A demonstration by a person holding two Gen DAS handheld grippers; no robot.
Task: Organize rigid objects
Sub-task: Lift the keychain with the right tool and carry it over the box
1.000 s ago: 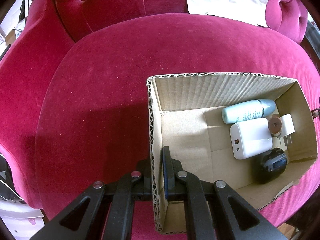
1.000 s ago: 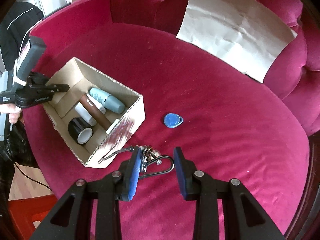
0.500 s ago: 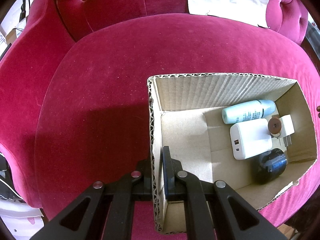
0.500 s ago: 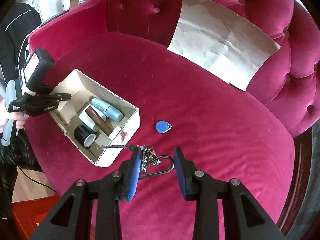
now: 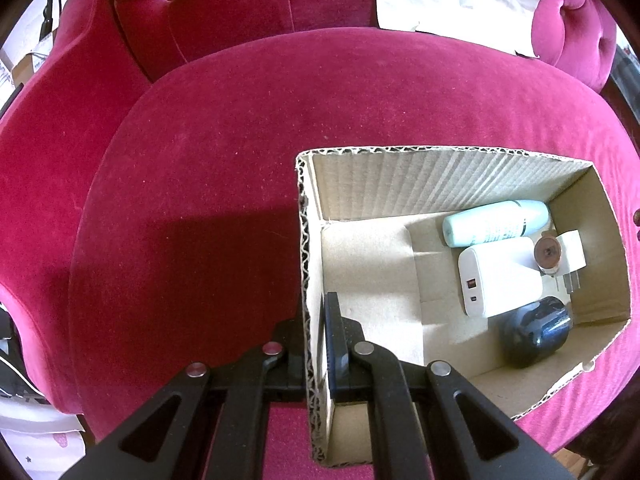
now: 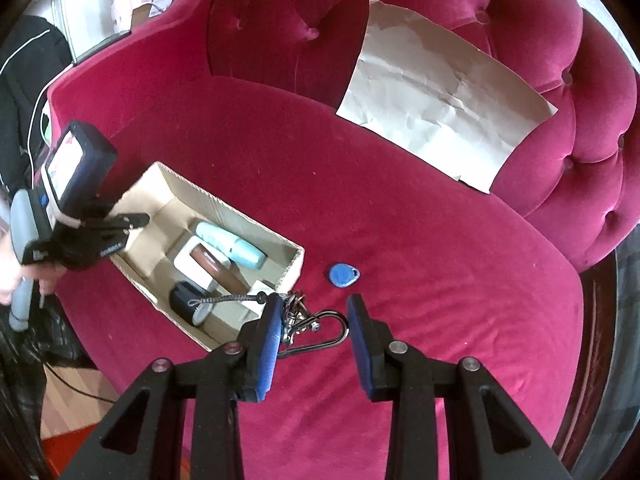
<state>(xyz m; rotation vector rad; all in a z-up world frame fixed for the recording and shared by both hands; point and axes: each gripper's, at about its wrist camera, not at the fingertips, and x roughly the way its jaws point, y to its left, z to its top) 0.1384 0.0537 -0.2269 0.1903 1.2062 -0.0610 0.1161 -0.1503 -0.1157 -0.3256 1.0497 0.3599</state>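
A cardboard box (image 5: 440,176) sits on a red velvet sofa seat. My left gripper (image 5: 316,320) is shut on the box's near wall. Inside lie a mint bottle (image 5: 496,222), a white charger (image 5: 500,276), a brown tube (image 5: 546,252) and a black round object (image 5: 536,330). My right gripper (image 6: 314,316) holds a carabiner key bunch (image 6: 312,326) with a cord, lifted above the seat near the box's (image 6: 224,208) corner; the jaws stand apart around it. A blue key fob (image 6: 343,275) lies on the seat beyond it. My left gripper also shows in the right wrist view (image 6: 132,222).
A crumpled sheet of paper (image 6: 444,100) leans on the sofa back. The tufted sofa arm (image 6: 592,168) curves round on the right. The seat's front edge and the floor (image 6: 68,408) are at the lower left.
My right gripper has risen and pulled back with the key bunch, so the sofa and box look smaller and farther. The left gripper and box have stayed put.
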